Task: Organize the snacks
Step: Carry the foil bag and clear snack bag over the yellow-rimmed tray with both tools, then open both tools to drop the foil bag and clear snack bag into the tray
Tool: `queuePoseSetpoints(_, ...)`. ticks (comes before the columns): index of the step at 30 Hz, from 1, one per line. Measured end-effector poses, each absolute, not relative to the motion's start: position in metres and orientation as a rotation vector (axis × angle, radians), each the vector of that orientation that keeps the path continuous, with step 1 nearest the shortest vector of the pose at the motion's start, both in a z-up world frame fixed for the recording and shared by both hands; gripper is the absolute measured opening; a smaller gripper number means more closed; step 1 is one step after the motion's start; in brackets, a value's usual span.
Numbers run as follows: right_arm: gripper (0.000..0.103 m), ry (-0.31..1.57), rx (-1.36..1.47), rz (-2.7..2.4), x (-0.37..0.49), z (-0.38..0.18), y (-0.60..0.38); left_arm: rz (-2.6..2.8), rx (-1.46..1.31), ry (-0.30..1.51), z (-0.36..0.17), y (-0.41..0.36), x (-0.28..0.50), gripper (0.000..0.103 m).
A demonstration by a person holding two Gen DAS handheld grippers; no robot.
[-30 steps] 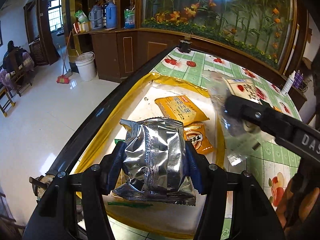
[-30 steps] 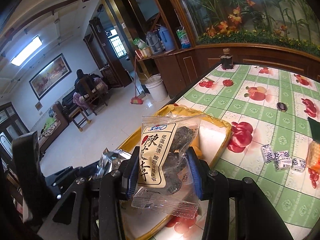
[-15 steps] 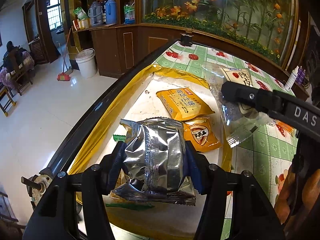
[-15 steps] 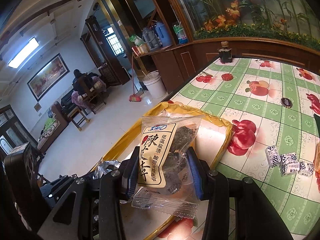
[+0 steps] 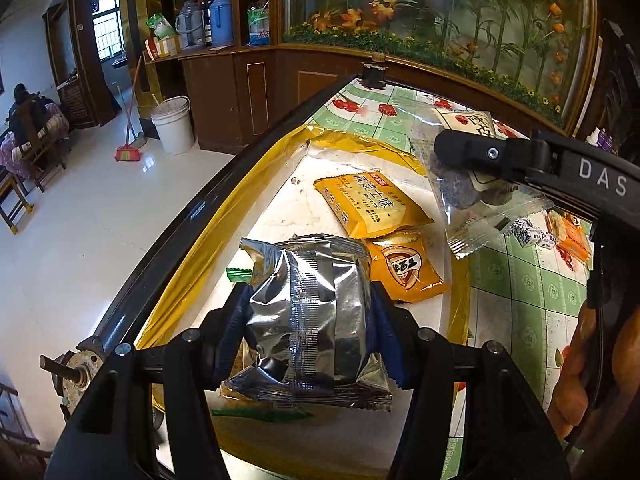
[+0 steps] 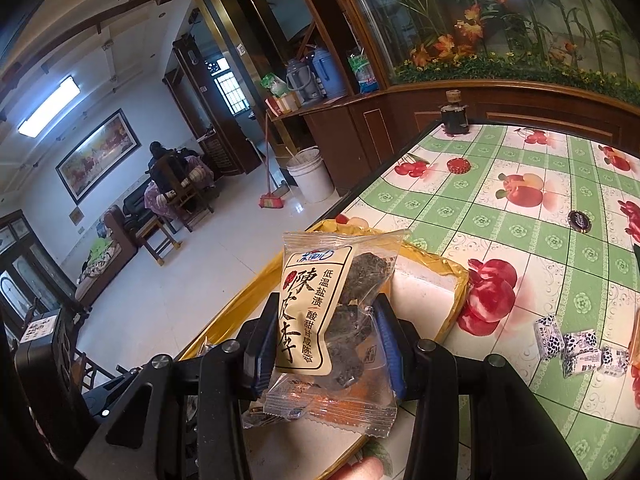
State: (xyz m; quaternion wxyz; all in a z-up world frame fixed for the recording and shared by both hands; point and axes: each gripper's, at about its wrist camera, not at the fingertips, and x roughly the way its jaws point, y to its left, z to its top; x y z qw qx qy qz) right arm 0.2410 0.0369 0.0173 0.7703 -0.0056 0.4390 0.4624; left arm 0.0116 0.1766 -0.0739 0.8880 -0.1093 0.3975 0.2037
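Right gripper [image 6: 326, 344] advanced over tray [image 6: 448, 268], gripping plum packet [image 6: 332, 316].

The floor [image 6: 200, 264] is of white glossy tiles and reflects the daylight. A long ceiling lamp [image 6: 48, 106] is lit above a white wall, where a wide framed painting [image 6: 98, 154] hangs. Dark wooden cabinets [image 5: 240, 96] stand along the far side, with two thermos jugs [image 6: 316, 74] on the counter. A white bucket [image 5: 174, 124] and a broom [image 5: 130, 136] stand near them. A barred window [image 5: 105, 26] gives light. Behind glass there are painted flowers and bamboo [image 5: 440, 12]. A person sits on a wooden chair [image 6: 176, 184].
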Motion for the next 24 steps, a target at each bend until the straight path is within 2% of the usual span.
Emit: queuePoseSetpoints(24,0.045,1.014,-0.031,0.997,0.249,-0.016,0.055,0.42,-0.211,0.866,-0.087,0.171,0.018,0.058)
